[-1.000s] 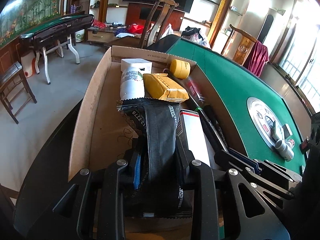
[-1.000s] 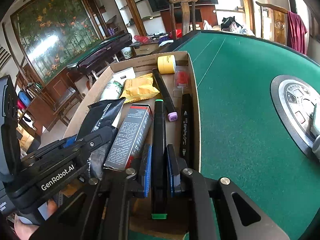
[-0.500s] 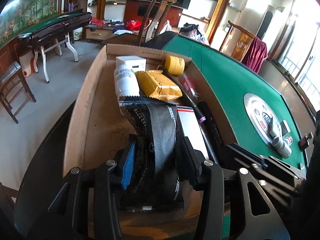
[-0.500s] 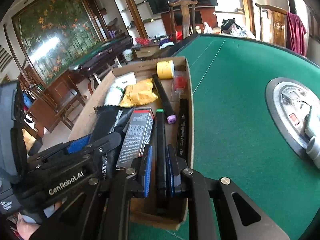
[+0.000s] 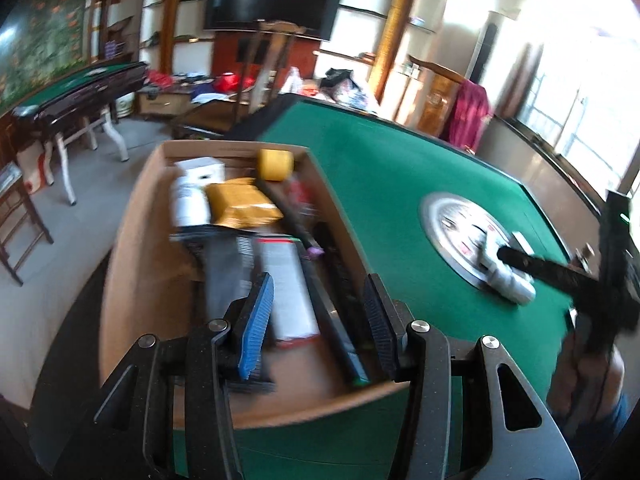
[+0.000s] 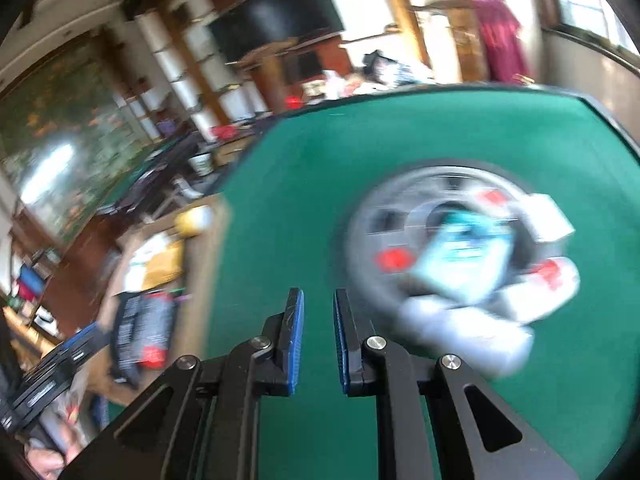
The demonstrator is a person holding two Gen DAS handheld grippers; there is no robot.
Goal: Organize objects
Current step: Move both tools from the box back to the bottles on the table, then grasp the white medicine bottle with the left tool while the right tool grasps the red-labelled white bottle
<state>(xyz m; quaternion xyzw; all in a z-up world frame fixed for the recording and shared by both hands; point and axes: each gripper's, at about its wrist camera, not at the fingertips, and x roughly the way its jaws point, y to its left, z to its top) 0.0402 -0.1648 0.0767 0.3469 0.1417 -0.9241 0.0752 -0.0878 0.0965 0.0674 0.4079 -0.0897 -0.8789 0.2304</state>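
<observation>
Over the cardboard box (image 5: 132,264), left gripper (image 5: 316,312) jaws wide apart, empty; only right gripper (image 6: 318,340), narrowly parted, facing the teal packet (image 6: 464,264).

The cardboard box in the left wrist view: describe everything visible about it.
The cardboard box is a shallow, open-topped brown tray resting on the green felt table, near its left edge. Its walls are plain and low. Inside lie blurred items packed closely side by side: a yellow tape roll, a yellow packet, a white bottle and dark markers. Nothing grips it.
</observation>
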